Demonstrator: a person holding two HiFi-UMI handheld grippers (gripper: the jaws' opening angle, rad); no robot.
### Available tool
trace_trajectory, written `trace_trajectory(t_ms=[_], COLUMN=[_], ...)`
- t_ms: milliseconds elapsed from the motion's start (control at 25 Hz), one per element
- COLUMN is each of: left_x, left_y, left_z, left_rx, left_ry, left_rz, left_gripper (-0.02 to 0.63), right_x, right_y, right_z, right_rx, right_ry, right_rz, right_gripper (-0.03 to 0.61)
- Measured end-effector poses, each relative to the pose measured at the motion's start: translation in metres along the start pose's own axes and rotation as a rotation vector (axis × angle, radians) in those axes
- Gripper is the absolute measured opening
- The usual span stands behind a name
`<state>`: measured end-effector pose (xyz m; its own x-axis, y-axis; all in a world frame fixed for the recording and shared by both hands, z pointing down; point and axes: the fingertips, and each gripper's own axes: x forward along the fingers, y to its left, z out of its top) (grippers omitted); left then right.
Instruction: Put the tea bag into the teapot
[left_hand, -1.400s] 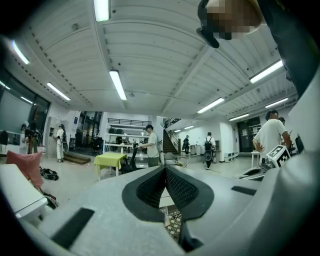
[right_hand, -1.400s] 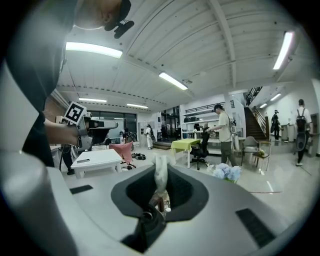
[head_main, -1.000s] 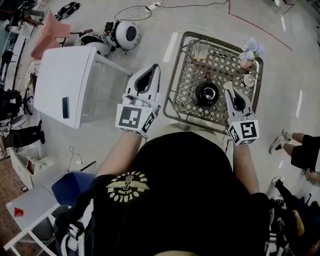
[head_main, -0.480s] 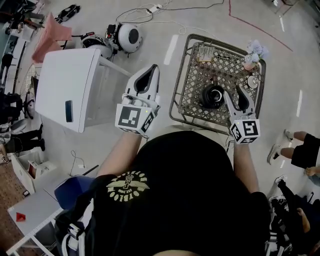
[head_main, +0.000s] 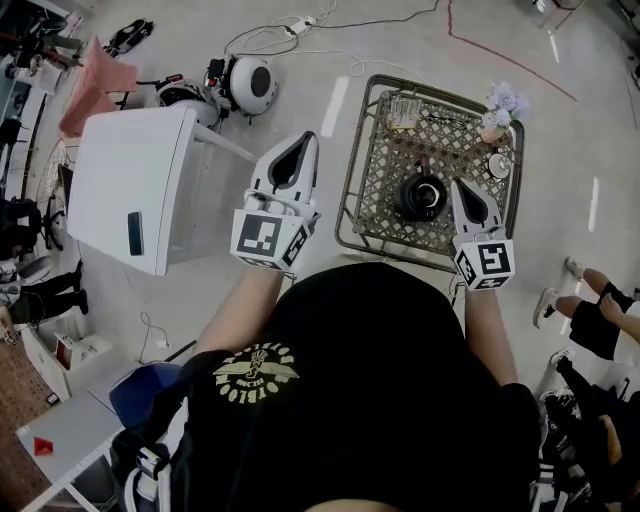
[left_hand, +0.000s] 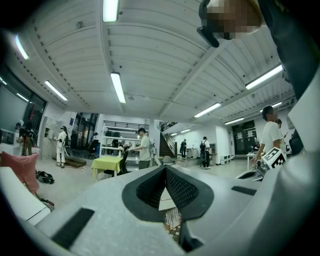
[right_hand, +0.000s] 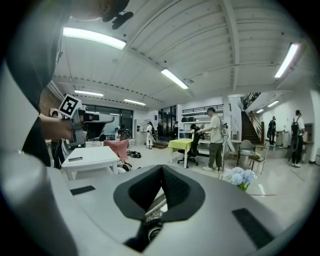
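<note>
Wide a moment ago, right gripper (head_main: 458, 183) has closed empty beside the teapot (head_main: 420, 197); left gripper (head_main: 307, 136) closed too. I'd reopen, then pinch the tea bag (head_main: 402, 106) squarely.

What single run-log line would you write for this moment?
left gripper: shut, empty, left of wire table | right gripper: closing shut, empty, beside teapot | teapot: on wire table

The teapot (head_main: 420, 197) is sitting in the middle of the wire table (head_main: 372, 190), the tea bag (head_main: 403, 108) is lying behind it at the far edge, and another table (head_main: 130, 185) is standing to the left.
</note>
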<state>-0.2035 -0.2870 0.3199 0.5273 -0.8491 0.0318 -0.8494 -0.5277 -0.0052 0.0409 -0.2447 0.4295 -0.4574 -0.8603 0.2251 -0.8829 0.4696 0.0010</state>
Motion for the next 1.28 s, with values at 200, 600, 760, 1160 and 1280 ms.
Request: trace_trajectory(t_ms=[200, 600, 760, 1160, 1280], left_x=[0.006, 0.022, 0.033, 0.066, 0.076], left_y=[-0.010, -0.043, -0.064, -0.120, -0.132], left_z=[0.004, 0.005, 0.006, 0.000, -0.001], left_rx=[0.003, -0.004, -0.008, -0.031, -0.027], left_ry=[-0.009, -0.007, -0.010, -0.002, 0.000], left_rz=[-0.015, -0.032, -0.050, -0.103, -0.107], left_gripper=[-0.005, -0.005, -0.005, -0.005, -0.005], right_x=[-0.008, -0.040, -0.060, -0.101, -0.106], right_y=[-0.005, -0.043, -0.068, -0.112, -0.123], right_z=[0.004, 0.005, 0.004, 0.002, -0.001], right_rx=[-0.005, -0.024, -0.022, -0.029, -0.029], right_ry=[-0.008, -0.007, -0.009, -0.012, -0.017], right_rz=[-0.005, -0.055, -0.096, -0.144, -0.143], right_gripper=[0.009, 0.009, 0.009, 0.009, 0.009])
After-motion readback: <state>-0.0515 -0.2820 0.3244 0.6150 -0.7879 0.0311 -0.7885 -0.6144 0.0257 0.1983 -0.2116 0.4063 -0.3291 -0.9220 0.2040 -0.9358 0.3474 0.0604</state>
